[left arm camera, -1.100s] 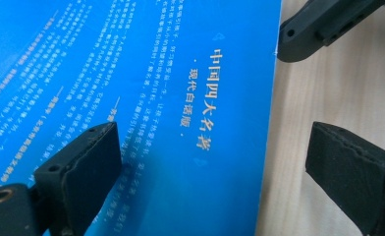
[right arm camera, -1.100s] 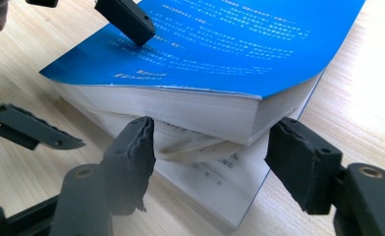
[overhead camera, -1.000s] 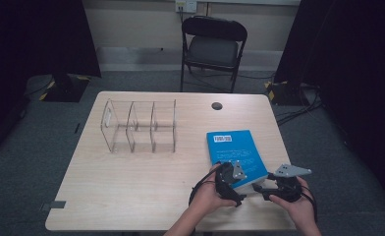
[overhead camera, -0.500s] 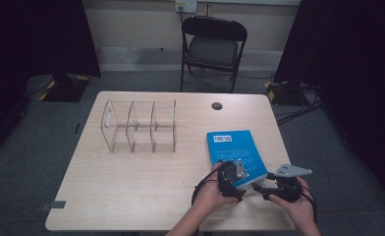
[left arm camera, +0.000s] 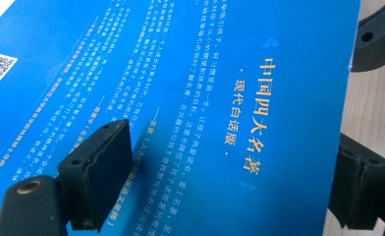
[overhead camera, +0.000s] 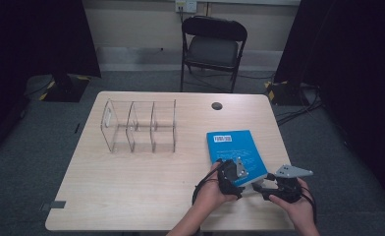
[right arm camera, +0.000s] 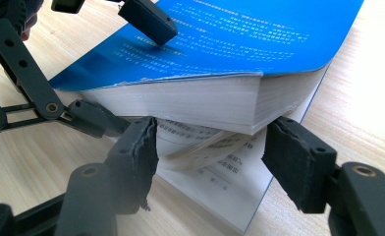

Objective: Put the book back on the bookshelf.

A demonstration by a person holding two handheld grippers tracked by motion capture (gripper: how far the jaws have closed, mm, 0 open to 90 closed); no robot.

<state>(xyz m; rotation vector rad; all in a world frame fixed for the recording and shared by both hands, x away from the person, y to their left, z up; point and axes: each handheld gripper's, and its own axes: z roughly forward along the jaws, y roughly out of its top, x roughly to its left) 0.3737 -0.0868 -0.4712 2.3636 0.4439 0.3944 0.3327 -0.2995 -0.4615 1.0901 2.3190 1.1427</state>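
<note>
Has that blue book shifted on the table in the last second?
No. In the high view the blue book lies where it did, the same gap from the clear acrylic organizer and the dark round cap in the table.

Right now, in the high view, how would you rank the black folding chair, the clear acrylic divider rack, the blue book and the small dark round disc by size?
1. Black folding chair, though it stands farther away.
2. Clear acrylic divider rack.
3. Blue book.
4. Small dark round disc.
</note>
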